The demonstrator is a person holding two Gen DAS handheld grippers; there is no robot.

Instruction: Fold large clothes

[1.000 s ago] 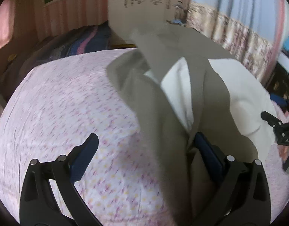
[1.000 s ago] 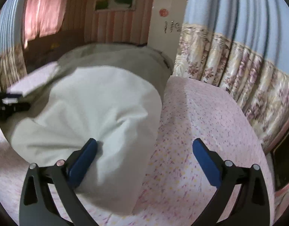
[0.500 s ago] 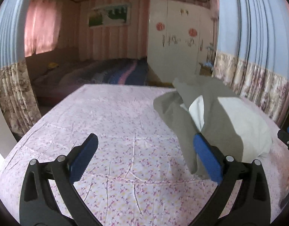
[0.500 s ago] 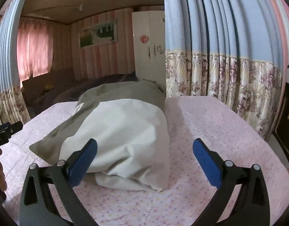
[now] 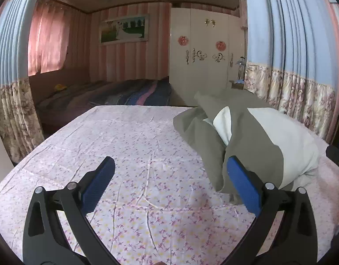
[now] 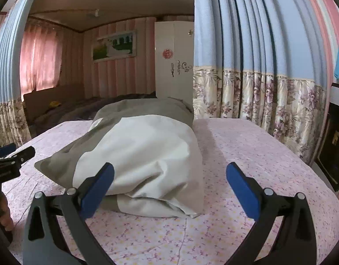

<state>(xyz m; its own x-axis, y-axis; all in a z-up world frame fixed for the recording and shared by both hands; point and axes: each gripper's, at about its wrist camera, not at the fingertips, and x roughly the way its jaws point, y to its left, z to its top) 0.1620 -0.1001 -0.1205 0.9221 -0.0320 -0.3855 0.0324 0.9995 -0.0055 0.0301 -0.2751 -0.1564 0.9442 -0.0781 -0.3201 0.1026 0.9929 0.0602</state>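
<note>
A large grey-green and cream garment lies folded in a puffy bundle on the pink floral bed sheet. It also shows in the right wrist view. My left gripper is open and empty, held above the sheet, with the garment just beyond its right finger. My right gripper is open and empty, held above the near edge of the garment, whose cream part lies behind its left finger. The left gripper's body shows at the left edge of the right wrist view.
A second bed with a dark striped blanket stands beyond the far edge. A white wardrobe is at the back. Blue floral curtains hang along the right side. A dark cabinet is at the far right.
Both grippers have let go of the garment, pulled back and risen. The garment has settled into a folded bundle on the sheet.
</note>
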